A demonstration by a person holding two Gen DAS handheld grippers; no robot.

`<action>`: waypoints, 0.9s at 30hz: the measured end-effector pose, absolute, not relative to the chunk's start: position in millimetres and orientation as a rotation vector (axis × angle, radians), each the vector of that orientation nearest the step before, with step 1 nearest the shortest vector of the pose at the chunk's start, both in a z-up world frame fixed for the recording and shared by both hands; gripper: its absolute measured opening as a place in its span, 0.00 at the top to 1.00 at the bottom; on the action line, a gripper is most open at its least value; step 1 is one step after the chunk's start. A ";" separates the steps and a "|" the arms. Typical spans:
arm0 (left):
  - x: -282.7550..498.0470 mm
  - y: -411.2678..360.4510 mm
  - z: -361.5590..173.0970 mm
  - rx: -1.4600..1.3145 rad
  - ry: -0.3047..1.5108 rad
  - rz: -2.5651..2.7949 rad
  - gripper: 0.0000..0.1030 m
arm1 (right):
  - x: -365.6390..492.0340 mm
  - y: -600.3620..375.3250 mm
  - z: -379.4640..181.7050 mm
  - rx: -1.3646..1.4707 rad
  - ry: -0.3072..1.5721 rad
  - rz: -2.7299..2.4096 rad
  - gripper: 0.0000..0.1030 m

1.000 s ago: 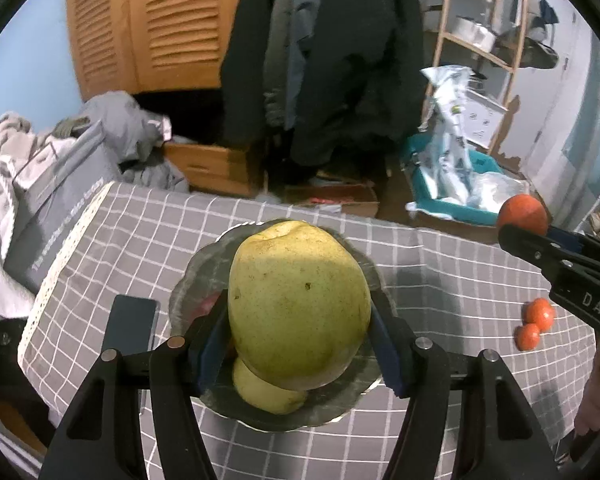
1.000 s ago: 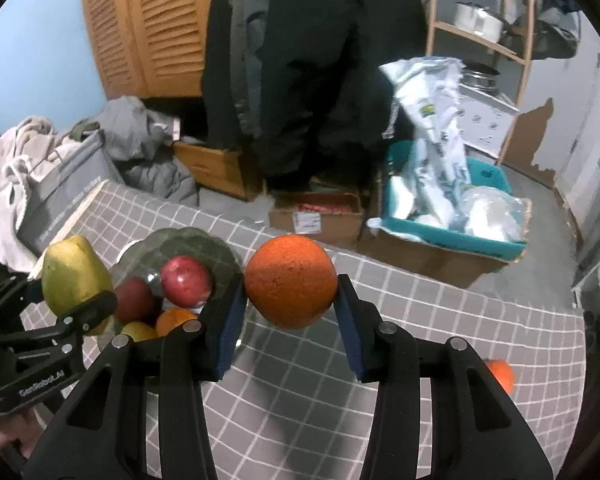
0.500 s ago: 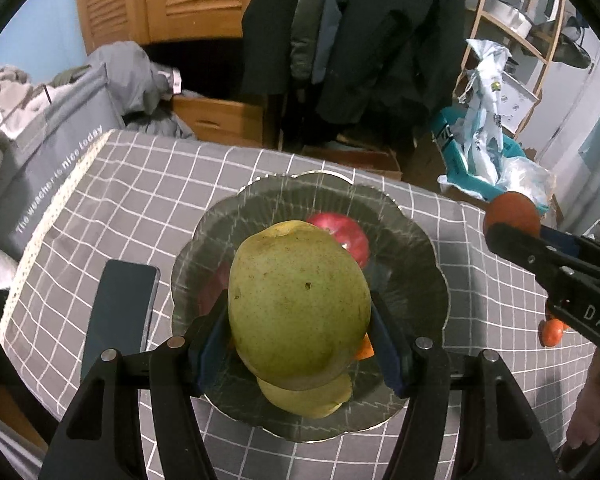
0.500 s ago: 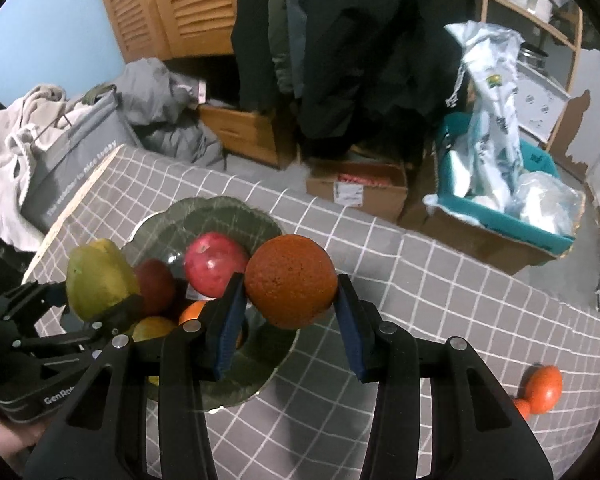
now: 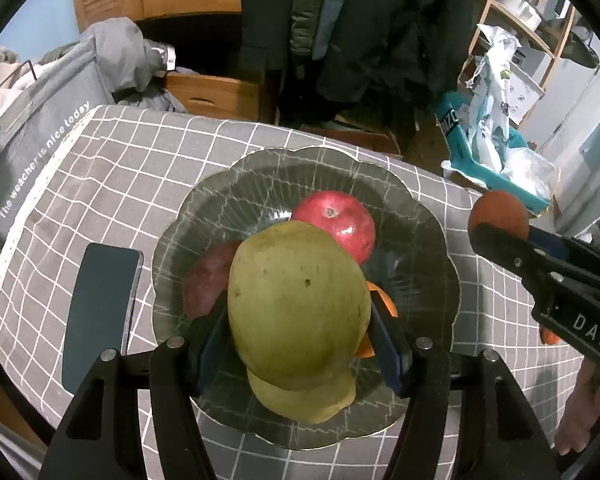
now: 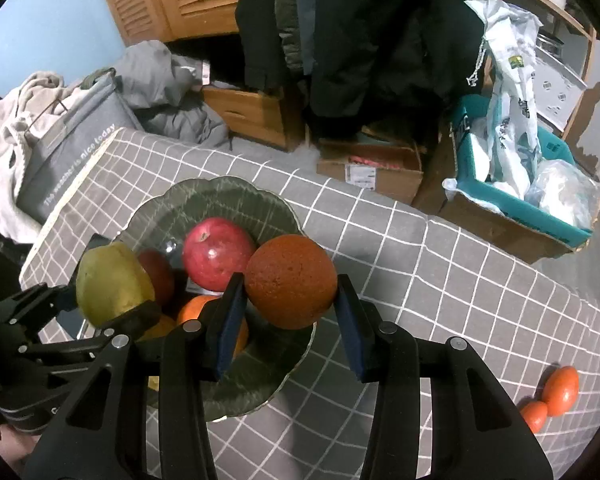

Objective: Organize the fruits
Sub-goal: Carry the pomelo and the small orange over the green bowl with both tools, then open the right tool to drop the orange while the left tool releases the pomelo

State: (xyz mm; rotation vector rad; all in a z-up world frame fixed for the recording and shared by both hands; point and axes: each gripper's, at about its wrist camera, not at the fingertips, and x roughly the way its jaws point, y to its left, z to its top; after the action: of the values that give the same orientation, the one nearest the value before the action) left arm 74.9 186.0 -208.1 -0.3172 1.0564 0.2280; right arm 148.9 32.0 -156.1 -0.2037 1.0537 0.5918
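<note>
My left gripper [image 5: 300,332] is shut on a green pear [image 5: 298,308] and holds it over the dark glass fruit plate [image 5: 228,200]. In the plate lie a red apple [image 5: 336,222], a darker red fruit [image 5: 206,278], a yellow-green pear [image 5: 304,402] and an orange [image 5: 382,300]. My right gripper [image 6: 290,318] is shut on an orange [image 6: 291,286] above the plate's right rim [image 6: 296,364]. The right wrist view also shows the pear in the left gripper [image 6: 112,284] and the red apple [image 6: 218,254].
A dark phone [image 5: 98,316] lies left of the plate on the grey checked tablecloth [image 5: 140,152]. Two small oranges [image 6: 554,394] lie at the table's right. A grey bag [image 5: 28,128] stands beyond the left edge; boxes and a teal bin [image 6: 512,200] are on the floor.
Both grippers have moved forward and tilted down over the plate, each still holding its fruit. The plate now looks larger and nearer in both views.
</note>
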 end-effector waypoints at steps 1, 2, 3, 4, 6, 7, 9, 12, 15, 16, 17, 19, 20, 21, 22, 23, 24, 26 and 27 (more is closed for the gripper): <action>75.3 187.7 -208.7 -0.327 1.058 0.225 0.36 | 149.0 32.1 -156.5 -0.203 1.055 0.592 0.58; 75.2 188.5 -209.3 -0.336 1.058 0.224 0.36 | 148.8 32.1 -156.2 -0.204 1.054 0.592 0.58; 74.8 190.0 -209.8 -0.346 1.058 0.224 0.36 | 149.1 32.6 -156.9 -0.204 1.055 0.593 0.58; 74.7 191.6 -210.2 -0.358 1.058 0.222 0.36 | 148.9 32.3 -156.6 -0.204 1.054 0.593 0.58; 74.4 192.3 -210.9 -0.366 1.060 0.221 0.36 | 149.3 32.7 -157.1 -0.204 1.055 0.592 0.58; 74.7 192.6 -211.1 -0.369 1.062 0.221 0.36 | 149.4 32.8 -157.5 -0.203 1.056 0.592 0.58; 73.8 192.3 -209.9 -0.369 1.064 0.227 0.36 | 149.4 33.8 -158.1 -0.202 1.058 0.590 0.58; 71.3 191.1 -203.2 -0.352 1.039 0.229 0.25 | 149.2 35.9 -161.5 -0.199 1.065 0.590 0.58; 68.8 191.2 -193.2 -0.336 1.002 0.237 0.19 | 148.9 36.8 -163.1 -0.199 1.069 0.592 0.58; 67.9 191.8 -191.2 -0.334 0.997 0.239 0.19 | 148.3 37.8 -163.8 -0.199 1.071 0.594 0.58; 66.9 193.0 -189.9 -0.336 0.996 0.243 0.19 | 148.3 37.9 -163.9 -0.199 1.074 0.597 0.58; 64.3 197.4 -189.1 -0.343 0.994 0.255 0.19 | 147.8 39.7 -165.4 -0.203 1.083 0.606 0.58; 63.2 198.8 -189.2 -0.344 0.993 0.263 0.19 | 147.7 40.0 -166.1 -0.206 1.087 0.609 0.58; 61.4 201.3 -189.4 -0.346 0.992 0.275 0.19 | 147.0 41.5 -167.3 -0.211 1.089 0.612 0.58; 59.9 202.4 -189.6 -0.348 0.992 0.281 0.19 | 146.8 42.4 -168.2 -0.216 1.090 0.615 0.58; 58.1 205.3 -190.0 -0.350 0.991 0.294 0.19 | 146.7 43.5 -169.3 -0.221 1.094 0.619 0.58; 56.4 208.3 -190.6 -0.352 0.991 0.306 0.19 | 146.0 45.7 -170.1 -0.226 1.097 0.623 0.58; 53.8 212.8 -191.5 -0.359 0.991 0.322 0.19 | 144.5 49.6 -171.9 -0.238 1.100 0.629 0.58; 52.6 214.5 -192.0 -0.362 0.991 0.328 0.19 | 144.3 51.4 -172.8 -0.243 1.101 0.631 0.58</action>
State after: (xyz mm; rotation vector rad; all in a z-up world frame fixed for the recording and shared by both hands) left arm 52.6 214.5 -192.0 -0.3616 0.9911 0.3282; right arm 144.3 51.4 -172.8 -0.2433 1.1009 0.6311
